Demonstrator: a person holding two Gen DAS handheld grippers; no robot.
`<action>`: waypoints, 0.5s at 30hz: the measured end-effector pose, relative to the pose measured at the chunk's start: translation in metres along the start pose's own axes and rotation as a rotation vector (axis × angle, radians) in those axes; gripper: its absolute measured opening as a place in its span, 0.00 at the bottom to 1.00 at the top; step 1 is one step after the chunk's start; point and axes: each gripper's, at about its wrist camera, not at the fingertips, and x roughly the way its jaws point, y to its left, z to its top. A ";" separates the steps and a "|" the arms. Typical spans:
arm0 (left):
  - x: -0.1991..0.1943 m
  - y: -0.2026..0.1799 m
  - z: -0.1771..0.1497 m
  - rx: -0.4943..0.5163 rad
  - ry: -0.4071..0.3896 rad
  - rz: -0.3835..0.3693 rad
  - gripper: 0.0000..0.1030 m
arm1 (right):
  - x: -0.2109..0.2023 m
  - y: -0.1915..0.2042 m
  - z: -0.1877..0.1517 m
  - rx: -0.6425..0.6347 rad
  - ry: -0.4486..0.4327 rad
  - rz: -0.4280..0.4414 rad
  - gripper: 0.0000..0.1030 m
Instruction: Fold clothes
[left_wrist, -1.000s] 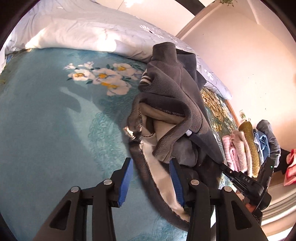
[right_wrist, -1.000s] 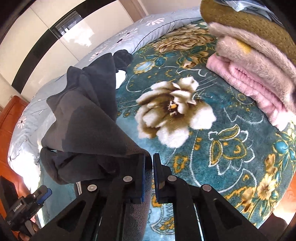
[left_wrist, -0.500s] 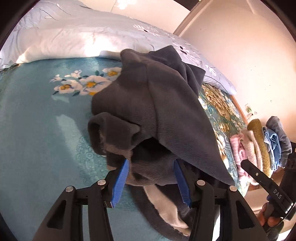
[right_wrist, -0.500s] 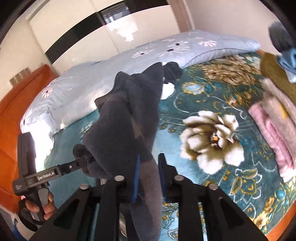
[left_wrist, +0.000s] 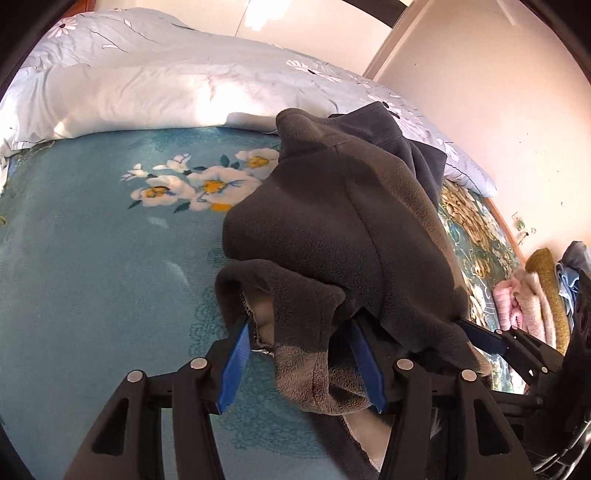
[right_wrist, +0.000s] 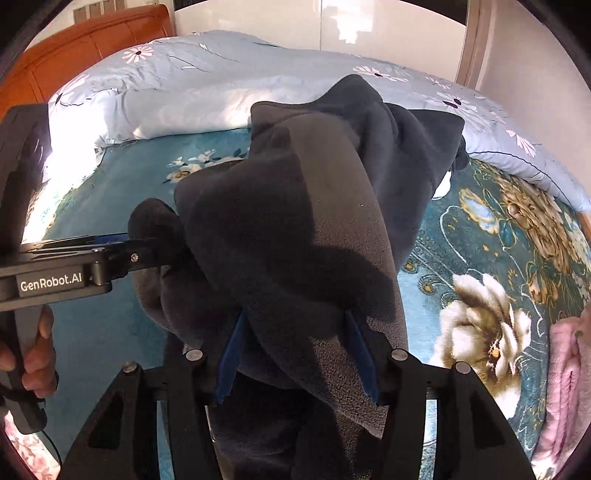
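Note:
A dark grey fleece garment (left_wrist: 332, 229) with a pale lining lies bunched on the teal flowered blanket (left_wrist: 92, 277). It also fills the middle of the right wrist view (right_wrist: 295, 229). My left gripper (left_wrist: 301, 354) is open, with a fold of the fleece lying between its blue pads. My right gripper (right_wrist: 297, 354) is open too, and the fleece drapes over and between its fingers. The left gripper shows in the right wrist view (right_wrist: 110, 240) at the garment's left edge. The right gripper shows at the right of the left wrist view (left_wrist: 480, 336).
A pale blue flowered duvet (left_wrist: 166, 74) lies along the back of the bed, before an orange wooden headboard (right_wrist: 74, 40). A stack of folded clothes, pink, beige and olive (left_wrist: 532, 295), sits at the right edge, near the wall (left_wrist: 498, 110).
My right gripper has opened and let go of the fleece. The garment has been swung over to the left and now drapes over both grippers.

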 end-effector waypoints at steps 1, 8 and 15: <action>0.002 -0.001 0.001 -0.002 0.003 0.001 0.52 | 0.001 -0.003 0.001 0.014 -0.001 -0.005 0.54; 0.001 -0.016 0.003 0.015 -0.030 -0.017 0.12 | -0.038 -0.052 -0.007 0.250 -0.115 -0.032 0.14; -0.052 -0.007 0.016 -0.123 -0.211 -0.097 0.09 | -0.077 -0.100 -0.016 0.486 -0.230 -0.059 0.11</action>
